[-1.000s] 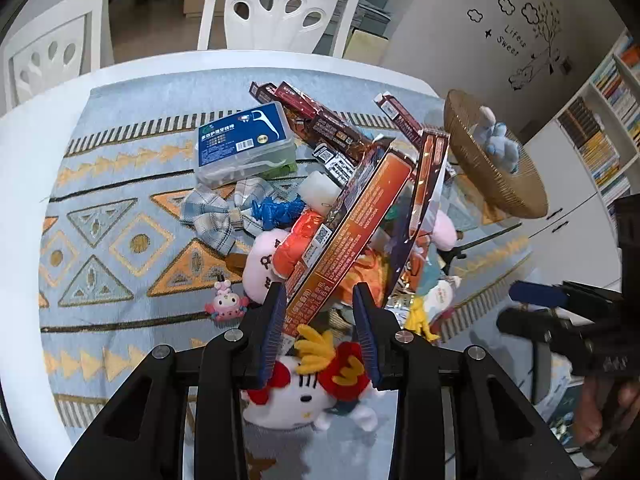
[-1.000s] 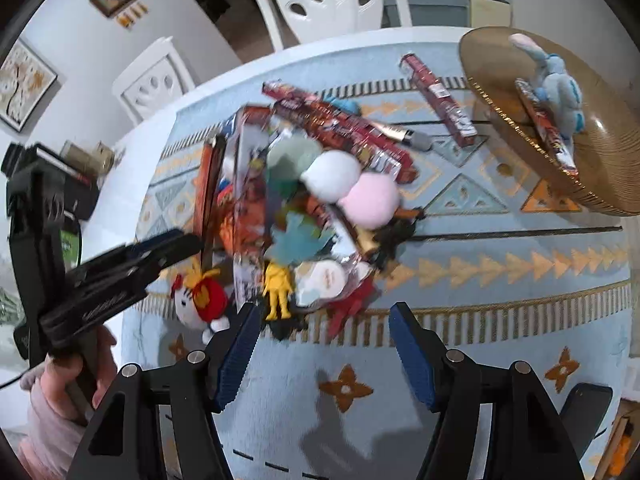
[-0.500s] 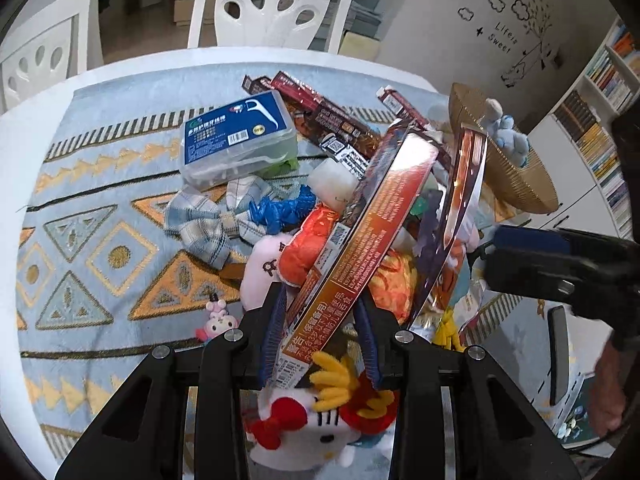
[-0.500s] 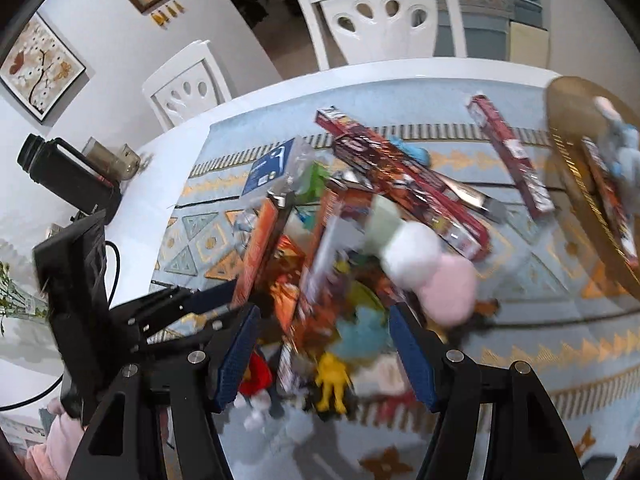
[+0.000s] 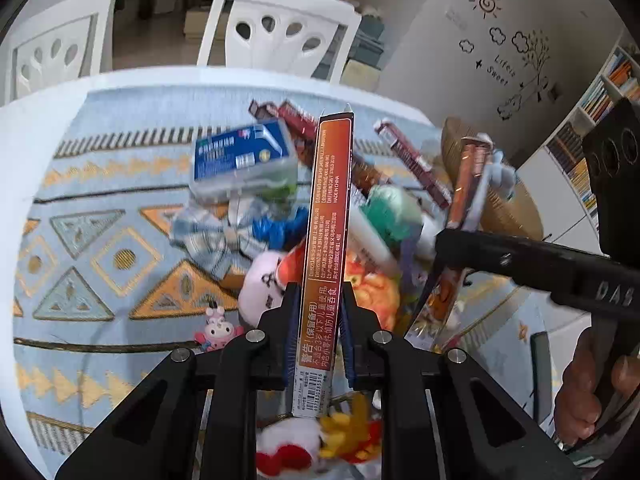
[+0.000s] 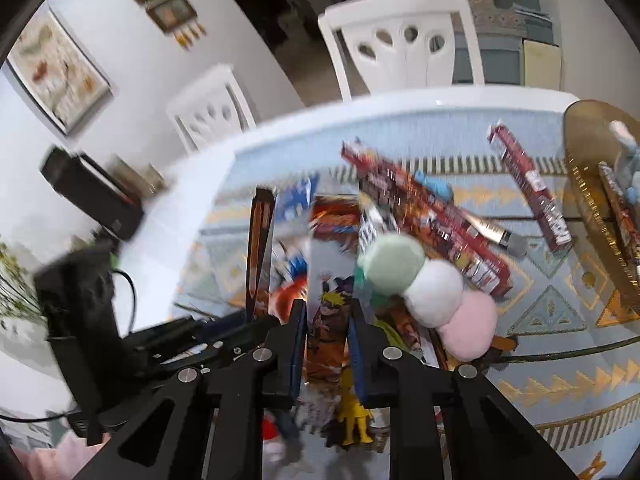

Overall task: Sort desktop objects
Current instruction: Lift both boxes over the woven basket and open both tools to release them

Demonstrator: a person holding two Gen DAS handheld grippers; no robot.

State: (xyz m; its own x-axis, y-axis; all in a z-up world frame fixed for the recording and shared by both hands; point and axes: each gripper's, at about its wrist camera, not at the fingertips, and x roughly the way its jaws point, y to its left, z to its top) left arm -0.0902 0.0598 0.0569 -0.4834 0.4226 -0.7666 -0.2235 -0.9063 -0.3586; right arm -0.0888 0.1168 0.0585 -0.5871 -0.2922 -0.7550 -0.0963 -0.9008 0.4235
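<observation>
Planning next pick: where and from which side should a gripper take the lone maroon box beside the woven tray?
Probably mid-length, across the narrow width, from straight above. The maroon box lies flat on the cloth, long and slim, with bare cloth along both long sides at its middle.

This is a home, a lived-in dining corner. A round white table point(image 5: 36, 128) under a patterned blue cloth point(image 5: 100, 216) anchors it, with white plastic chairs point(image 5: 280, 28) drawn up behind. Beyond the table, framed pictures point(image 6: 56, 76) hang on one wall, a tree decal point(image 5: 520, 72) marks another, and bookshelves point(image 5: 592, 120) stand alongside.
</observation>
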